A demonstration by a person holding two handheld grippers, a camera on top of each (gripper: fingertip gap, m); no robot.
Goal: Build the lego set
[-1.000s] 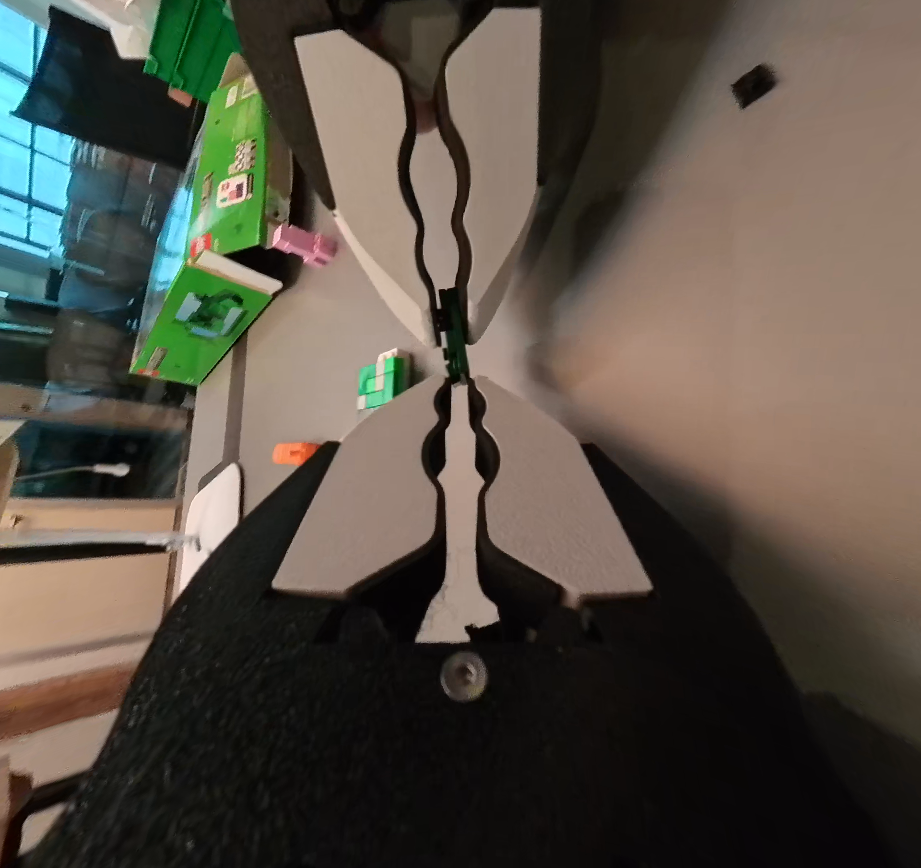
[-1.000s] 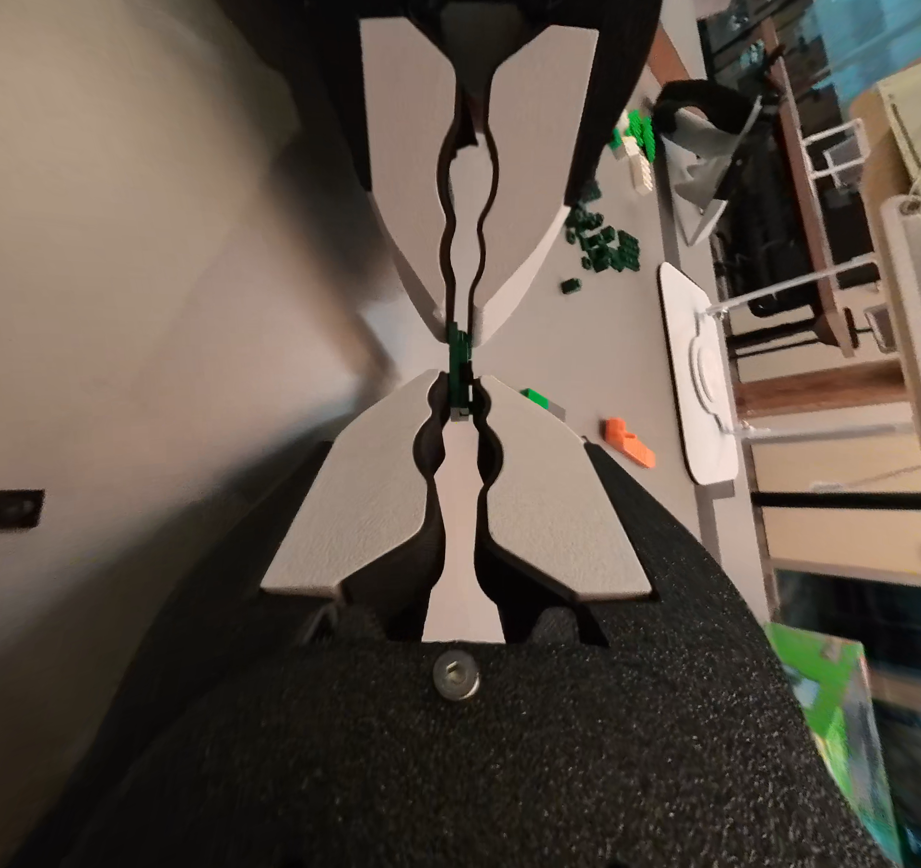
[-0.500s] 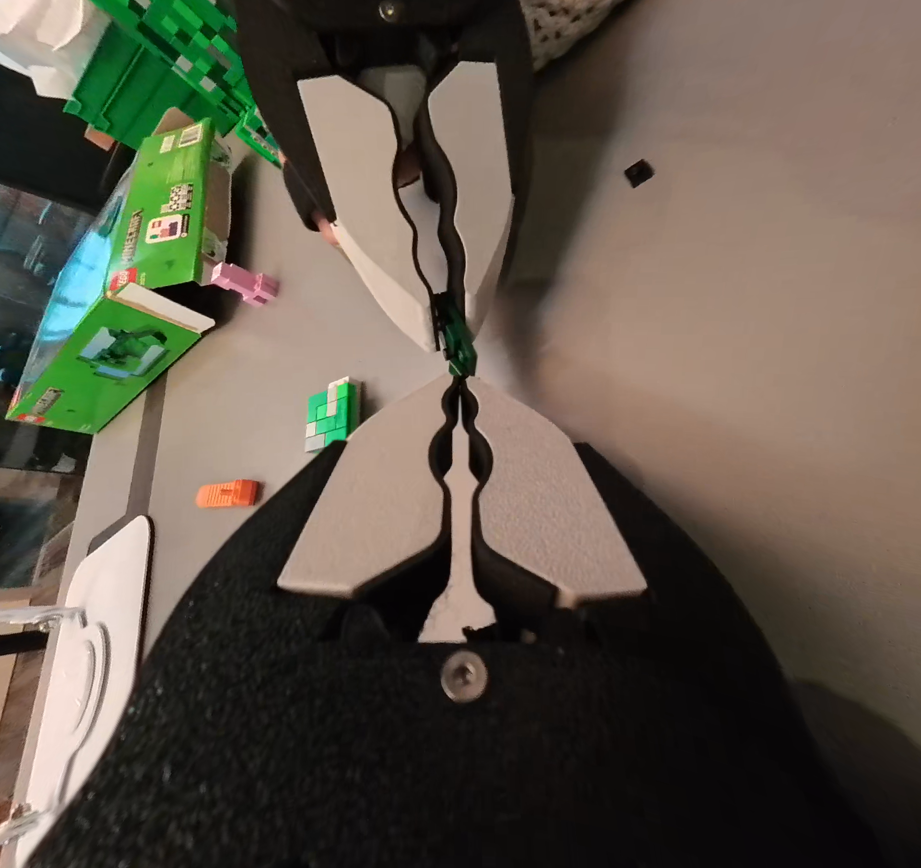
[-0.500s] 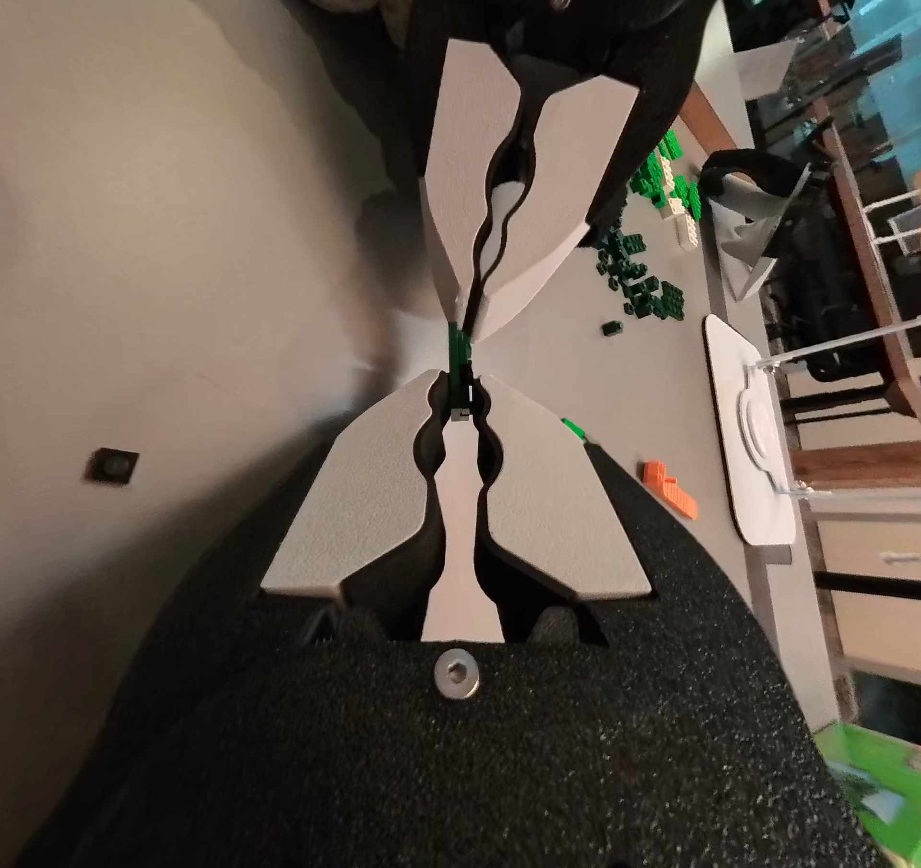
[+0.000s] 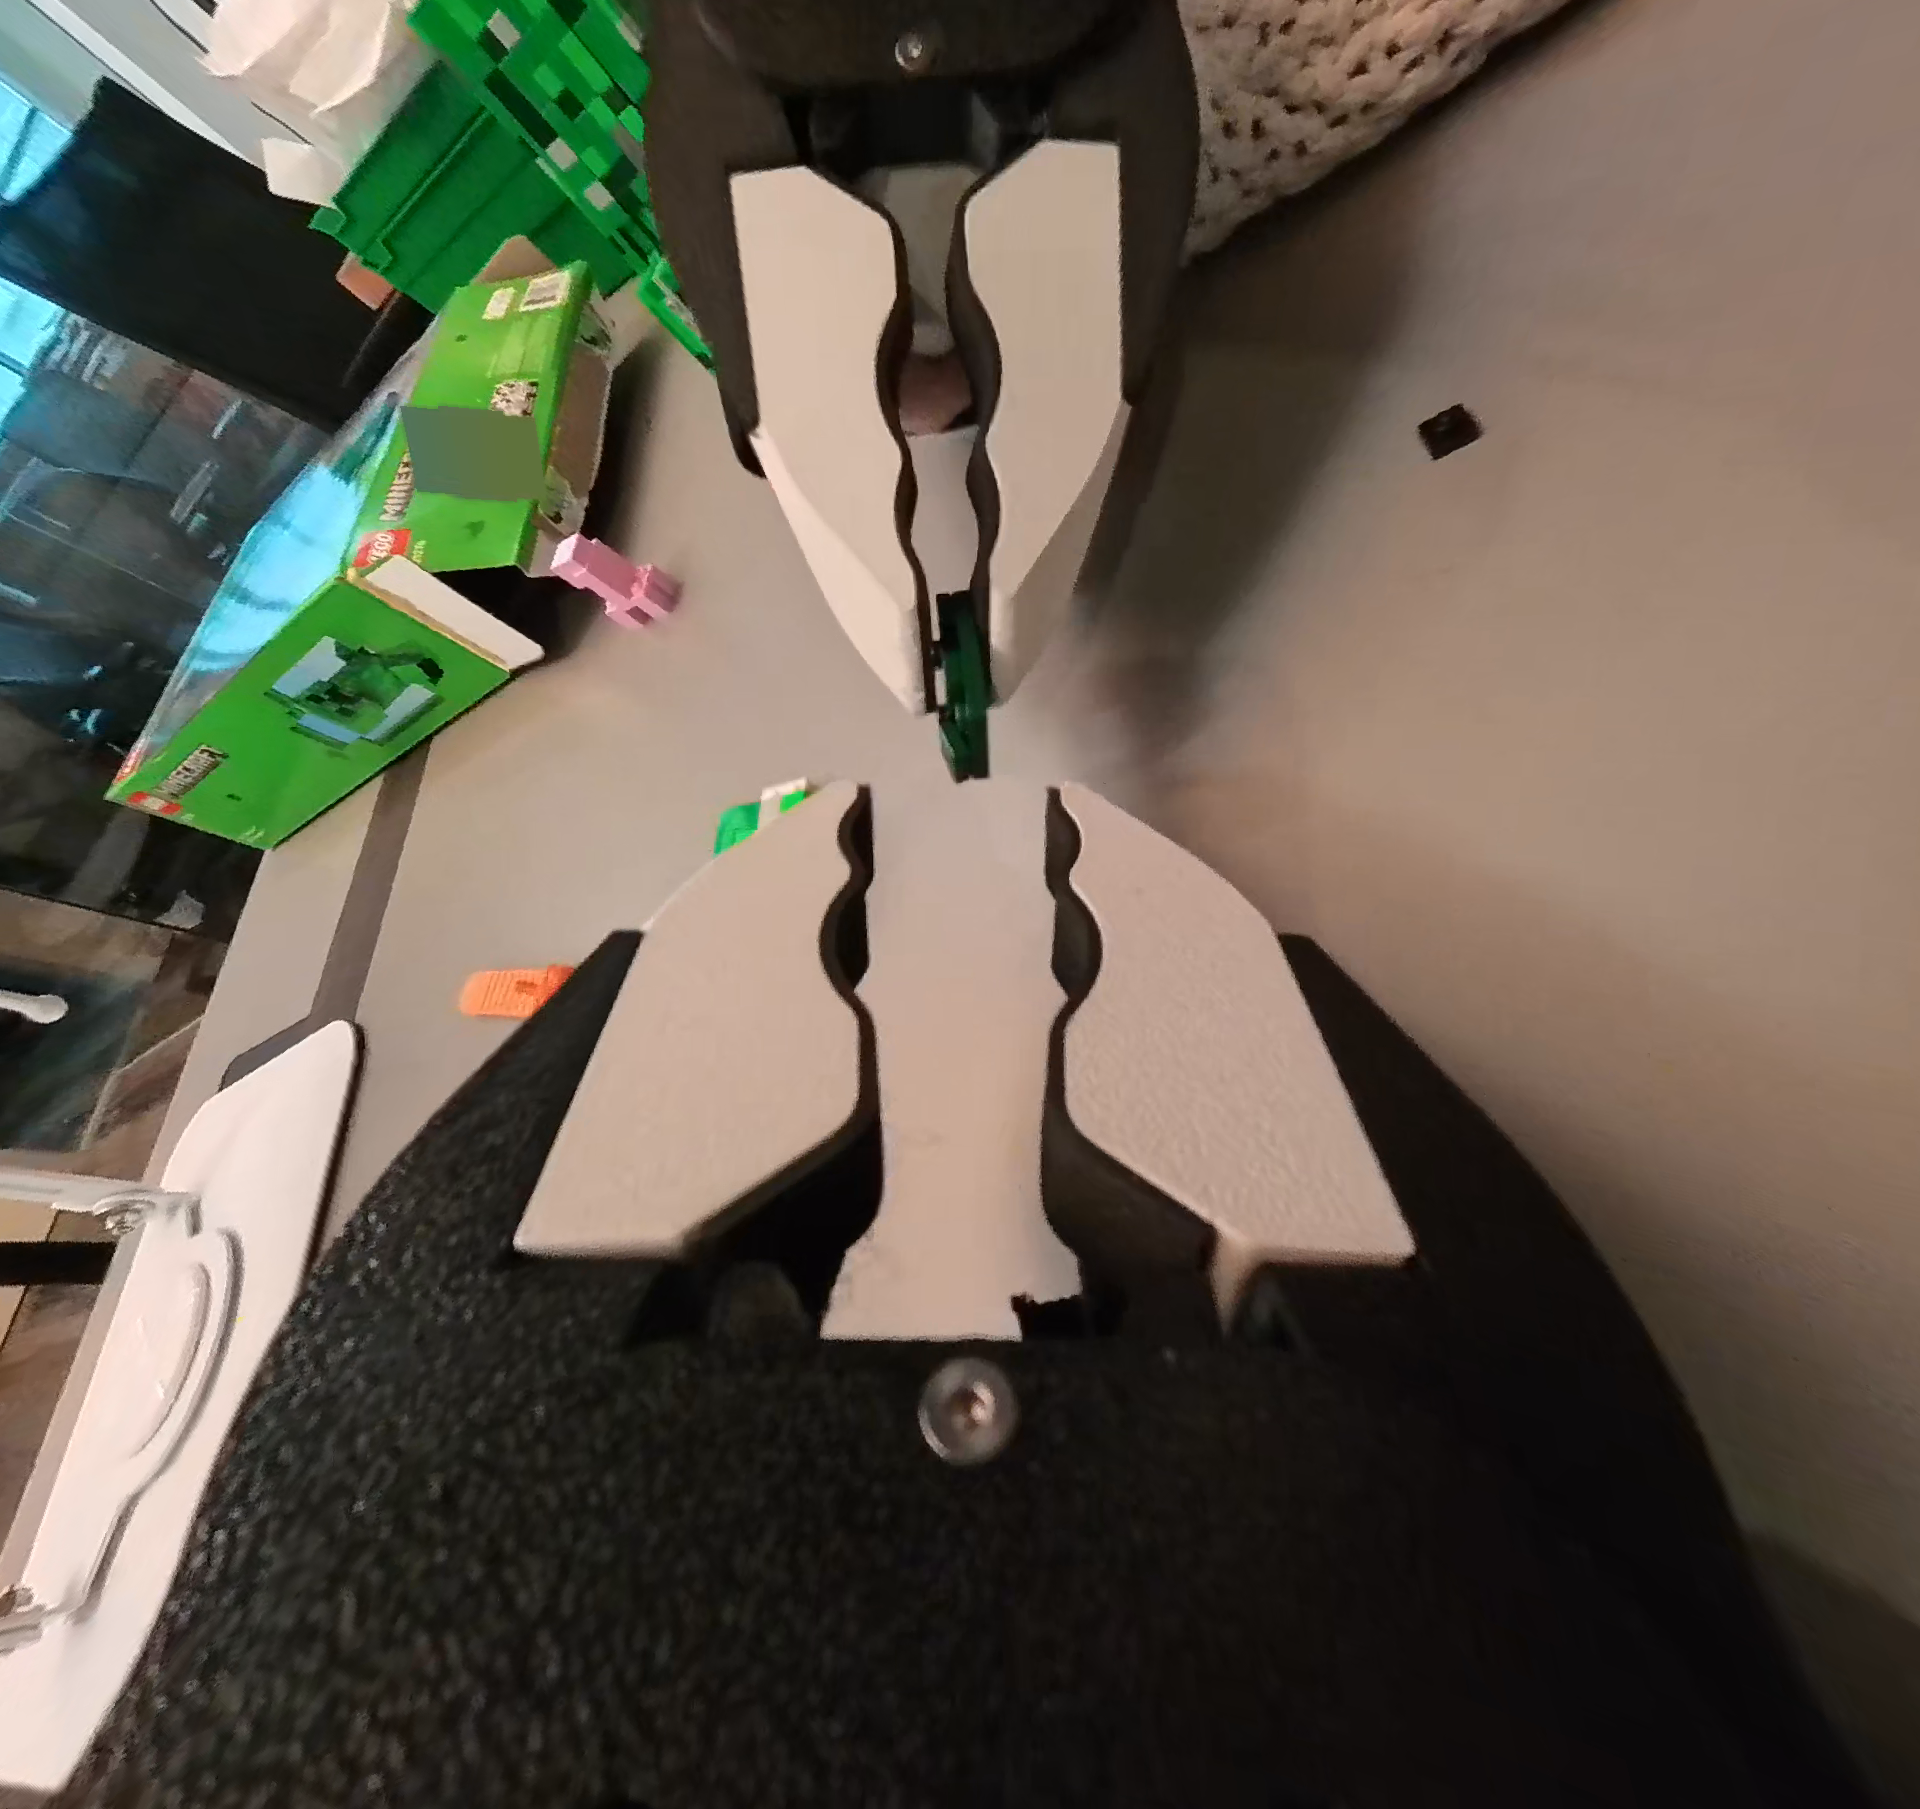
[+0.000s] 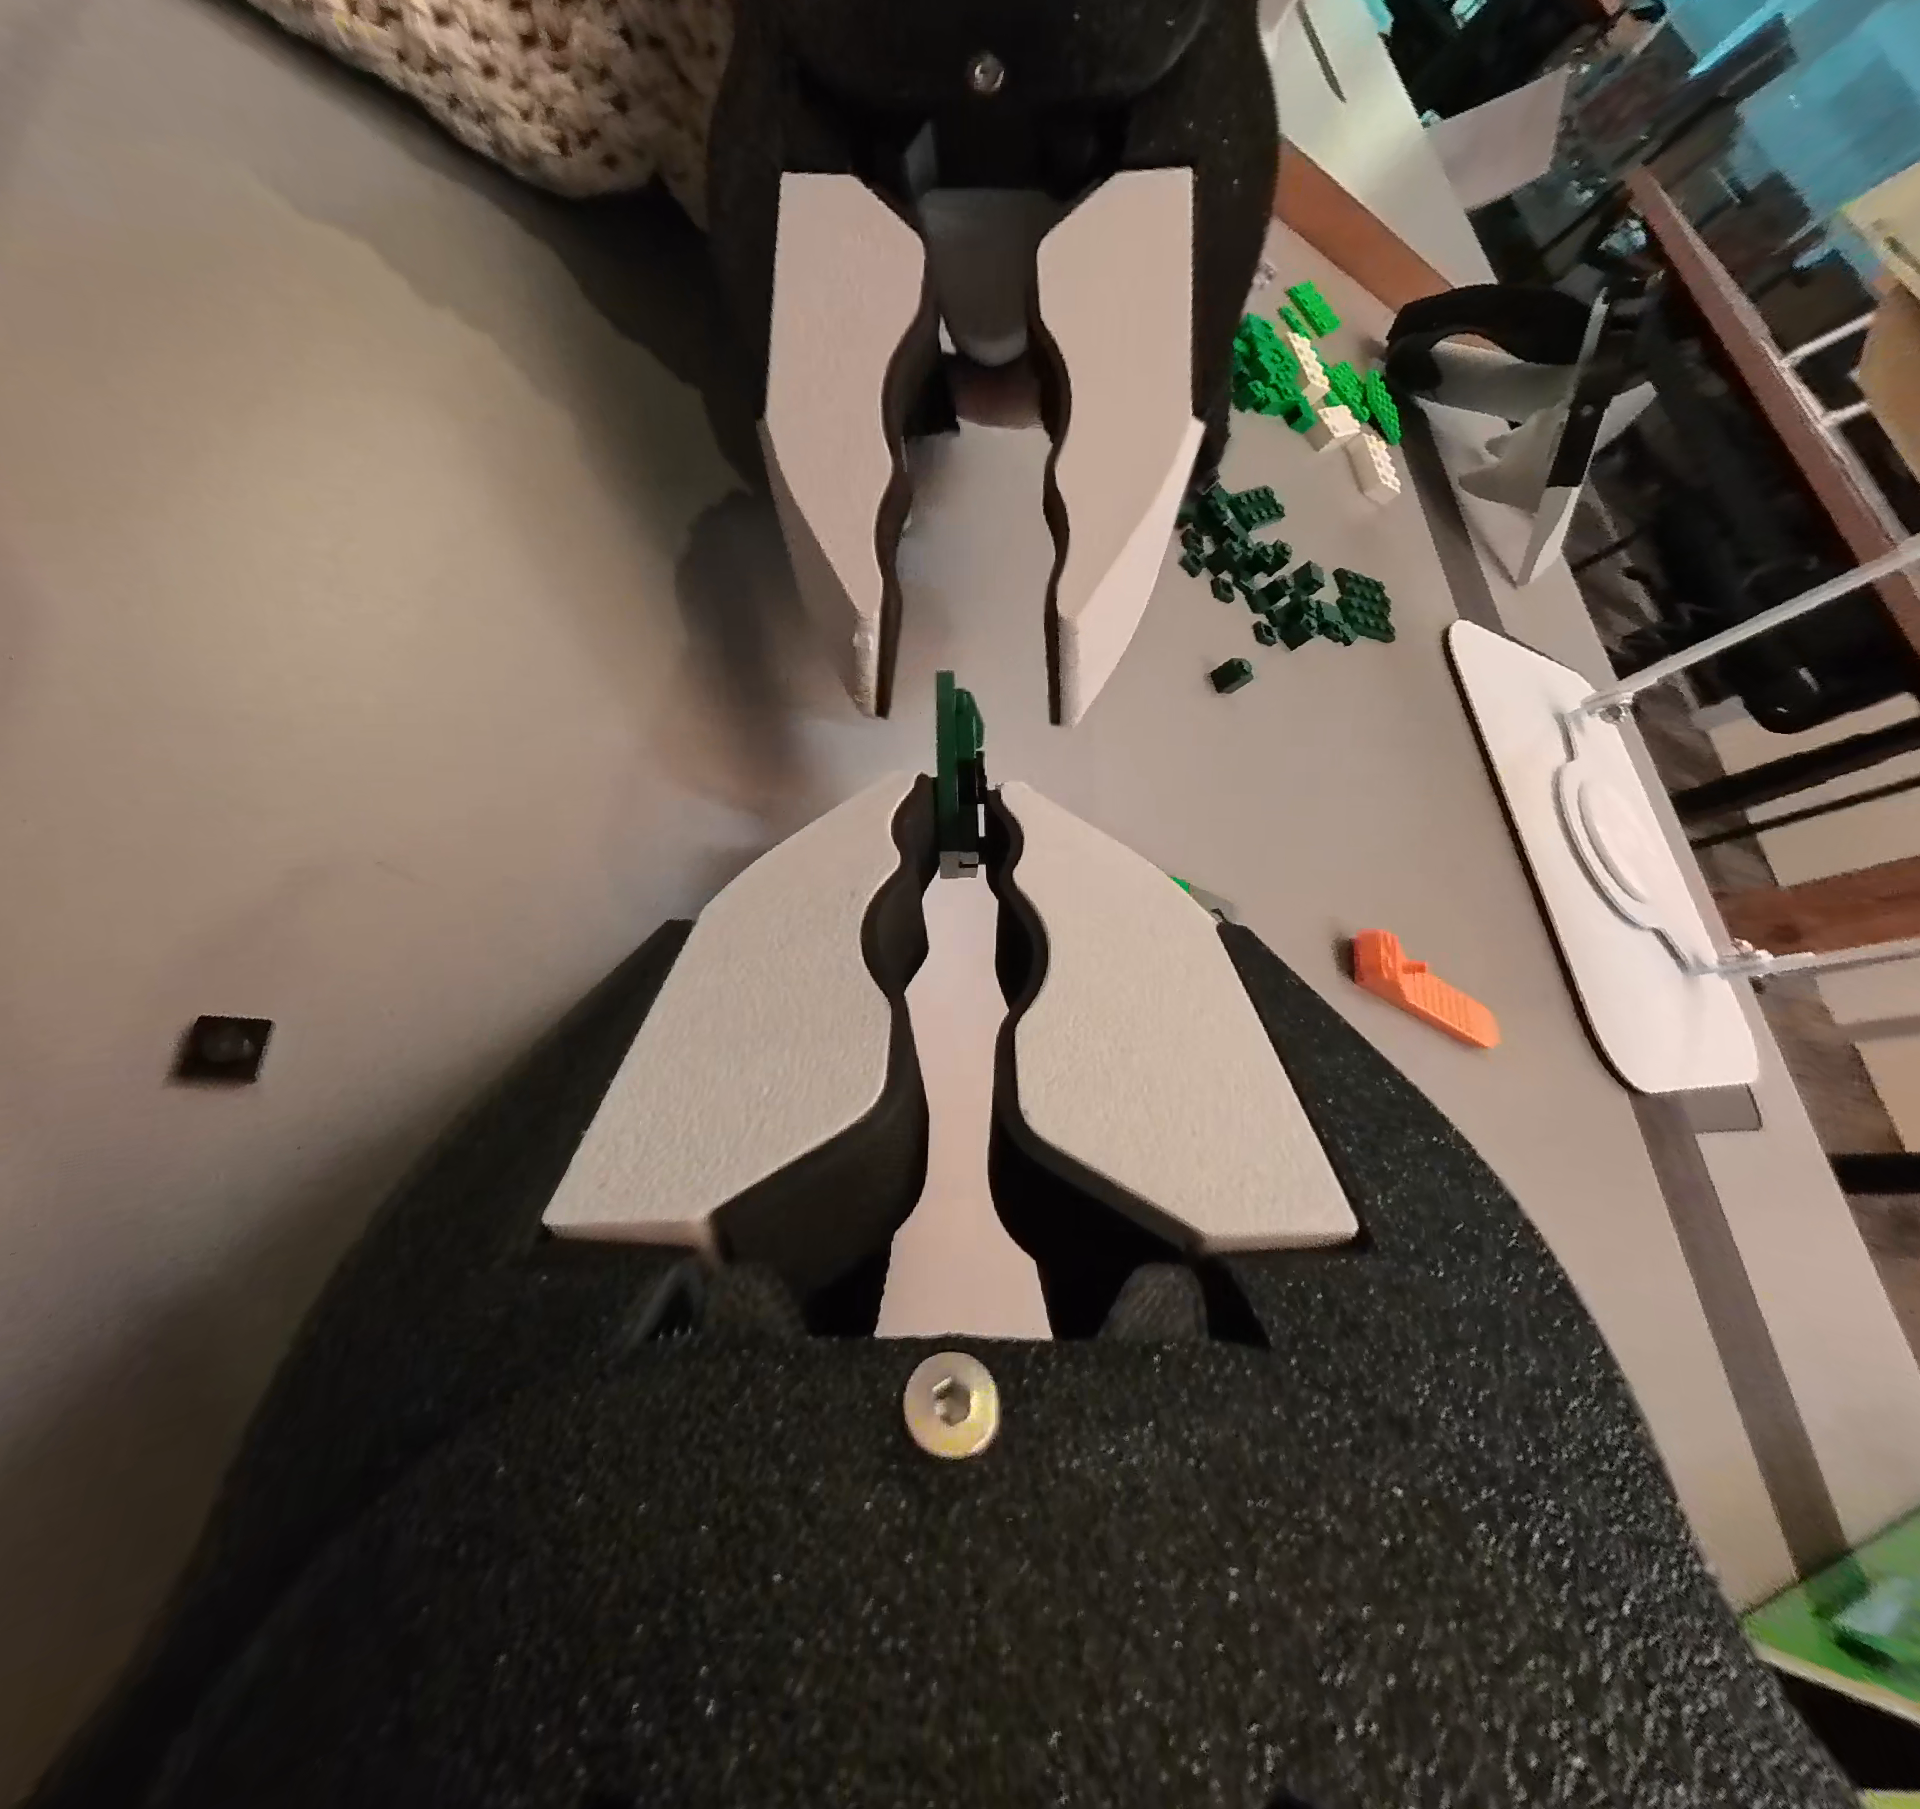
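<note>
A small dark green lego assembly (image 6: pixel 948 741) is clamped on edge between the fingertips of my right gripper (image 6: pixel 956 793), which is shut on it above the grey table. In the left wrist view the same assembly (image 5: pixel 961 689) sticks out of the right gripper (image 5: pixel 956 705), which faces the camera. My left gripper (image 5: pixel 961 803) is open and empty, its tips just short of the assembly and not touching it. It shows open in the right wrist view (image 6: pixel 966 705) too.
Piles of dark green bricks (image 6: pixel 1288 585) and light green and white bricks (image 6: pixel 1320 388) lie behind. Also on the table are an orange brick separator (image 6: pixel 1423 1001), a white stand base (image 6: pixel 1600 876), green lego boxes (image 5: pixel 312 710), a pink figure (image 5: pixel 618 585) and a small black piece (image 5: pixel 1449 429). My two grippers' fingertips are within a few centimetres of each other.
Both grippers were shut tip to tip on the green assembly. My left gripper has opened and let go, and the two grippers have drawn slightly apart. The right still holds it.
</note>
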